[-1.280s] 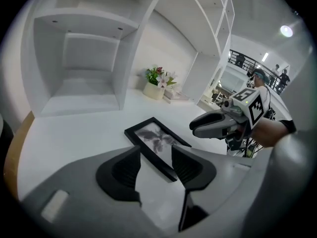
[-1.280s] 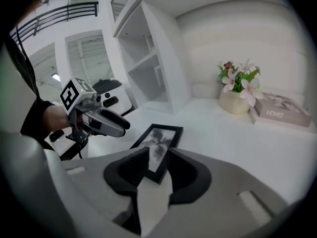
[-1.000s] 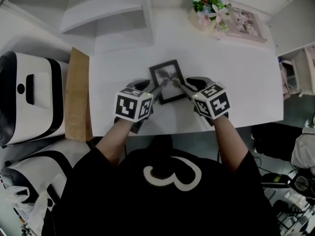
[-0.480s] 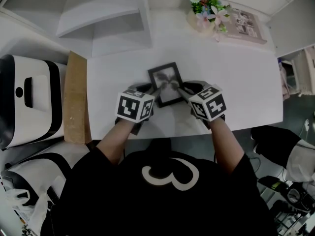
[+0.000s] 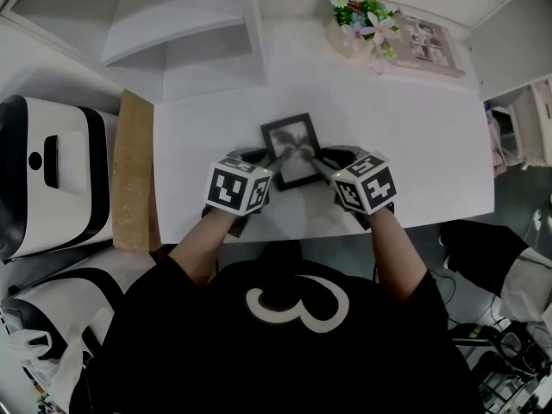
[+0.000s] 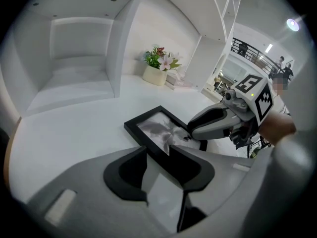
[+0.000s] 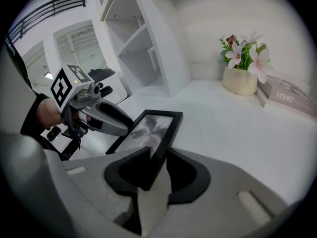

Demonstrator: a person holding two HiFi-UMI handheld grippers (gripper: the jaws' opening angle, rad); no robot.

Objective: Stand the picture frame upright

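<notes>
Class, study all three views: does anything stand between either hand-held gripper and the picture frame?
Nothing visible does. Both the left hand-held gripper and right hand-held gripper have just been closing, each with an edge of the picture frame between its jaws. The flower pot sits far back.

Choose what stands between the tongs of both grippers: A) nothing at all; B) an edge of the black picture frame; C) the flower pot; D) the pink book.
B: each gripper view shows the picture frame with an edge between the tongs, those of the left gripper and the right gripper having just been closing on it.
</notes>
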